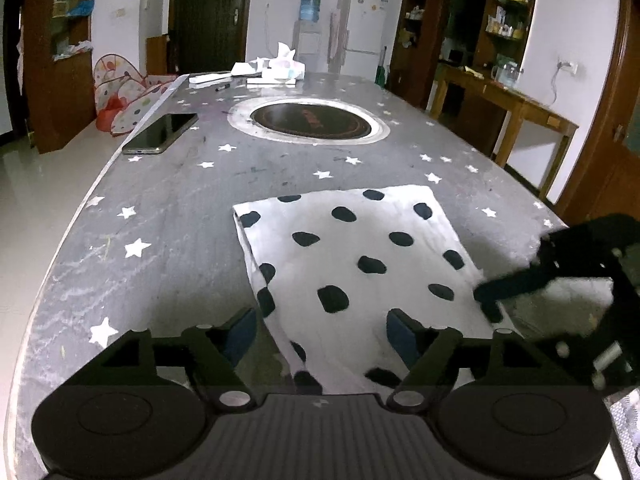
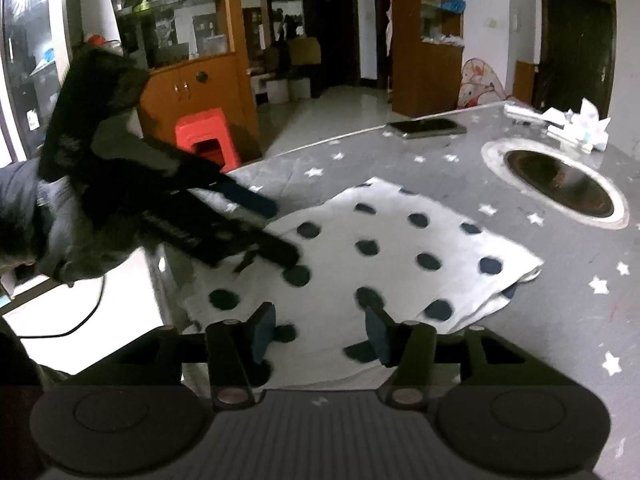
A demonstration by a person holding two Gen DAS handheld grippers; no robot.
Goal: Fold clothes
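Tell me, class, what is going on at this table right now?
A person is folding a white cloth with black spots using two hand-held grippers. The cloth lies flat on the grey star-patterned table, already folded into a rectangle. The left gripper and the right gripper are both open over the cloth's near edge, gripping nothing. A phone and a tissue pack lie farther back.

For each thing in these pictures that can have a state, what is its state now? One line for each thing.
Left gripper: open, holding nothing, over the cloth's near edge.
Right gripper: open, holding nothing, over the cloth.
Spotted cloth: folded into a rectangle, lying flat on the table.
Phone: lying flat, screen dark.
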